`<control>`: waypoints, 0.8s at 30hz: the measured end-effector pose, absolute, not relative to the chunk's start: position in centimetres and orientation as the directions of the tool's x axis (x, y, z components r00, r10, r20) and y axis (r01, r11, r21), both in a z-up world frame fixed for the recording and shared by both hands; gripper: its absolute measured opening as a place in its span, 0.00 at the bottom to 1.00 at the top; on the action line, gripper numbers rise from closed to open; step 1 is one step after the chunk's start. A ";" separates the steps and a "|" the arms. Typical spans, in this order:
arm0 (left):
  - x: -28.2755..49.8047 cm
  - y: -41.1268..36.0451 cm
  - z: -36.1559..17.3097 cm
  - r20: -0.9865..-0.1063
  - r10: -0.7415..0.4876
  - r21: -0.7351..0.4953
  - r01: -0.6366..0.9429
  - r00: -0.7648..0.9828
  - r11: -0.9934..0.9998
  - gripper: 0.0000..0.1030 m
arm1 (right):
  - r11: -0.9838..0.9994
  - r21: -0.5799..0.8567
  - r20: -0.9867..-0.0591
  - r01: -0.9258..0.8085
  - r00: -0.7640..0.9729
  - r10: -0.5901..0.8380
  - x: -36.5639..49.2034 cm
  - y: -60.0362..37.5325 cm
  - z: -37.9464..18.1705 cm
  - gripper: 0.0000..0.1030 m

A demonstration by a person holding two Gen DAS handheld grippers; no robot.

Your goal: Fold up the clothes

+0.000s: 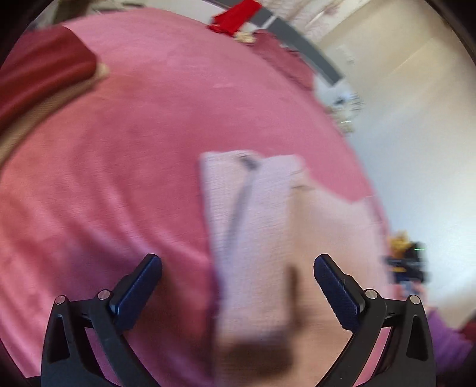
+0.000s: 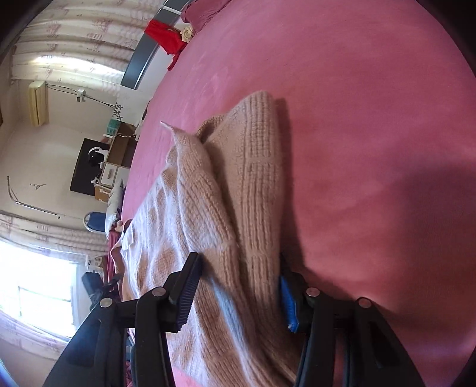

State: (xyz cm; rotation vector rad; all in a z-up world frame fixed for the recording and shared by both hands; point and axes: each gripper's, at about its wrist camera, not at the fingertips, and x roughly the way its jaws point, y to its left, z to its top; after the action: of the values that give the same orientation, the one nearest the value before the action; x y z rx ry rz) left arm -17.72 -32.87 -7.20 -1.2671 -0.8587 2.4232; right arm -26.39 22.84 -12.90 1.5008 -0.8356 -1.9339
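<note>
Though already doubled into a long strip, not yet a finished packet: sweater [image 1: 250,223] laid lengthwise on the pink bed cover [image 1: 119,148], running from 6 o'clock up toward 12 in the left wrist view, one side panel turned in over the middle. Blurred there, so seams hard to read.

In the right wrist view, same sweater [image 2: 253,178] seen as a ribbed beige fold stacked on a chequered layer, stretching from 6 toward 12 o'clock across the bed cover [image 2: 372,119]. Edges uneven, one corner sticking up near 11.

Left gripper [image 1: 238,265] spread wide, nothing pinched, sweater lying below and between the pads without touching them. Right gripper [image 2: 238,279] clamped on the thick near end of the sweater, a bundle of layers filling the gap.

Judged done: side folds. Judged left: end-to-end fold, smoothing, putting aside, perhaps by the dark red cloth [image 1: 44,65] at 10 o'clock. Red garment [image 1: 235,16] at 12 o'clock apparently unfolded, so probably more to do.
</note>
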 end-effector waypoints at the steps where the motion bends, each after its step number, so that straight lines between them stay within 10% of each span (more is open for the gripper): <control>1: -18.1 -33.2 -7.3 -0.666 0.482 -0.615 0.054 -0.569 -0.786 0.99 | -0.658 0.751 -0.633 0.051 -0.224 -0.741 -26.5 22.8 -12.9 0.48; 12: -18.8 -32.6 -7.5 -0.741 0.489 -0.536 -0.034 -0.460 -0.844 0.99 | -0.629 0.776 -0.603 0.049 -0.234 -0.763 -27.2 21.5 -12.7 0.58; 24: -18.4 -29.7 -7.3 -0.670 0.570 -0.552 -0.195 -0.476 -0.811 0.99 | -0.655 0.745 -0.620 0.128 -0.227 -0.751 -27.4 19.0 -11.5 0.91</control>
State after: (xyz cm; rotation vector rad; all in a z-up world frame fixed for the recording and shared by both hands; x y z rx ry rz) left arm -18.41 -29.75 -7.29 -1.2597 -0.5638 2.2963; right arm -27.39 19.02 -11.53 1.4424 -0.7600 -1.9345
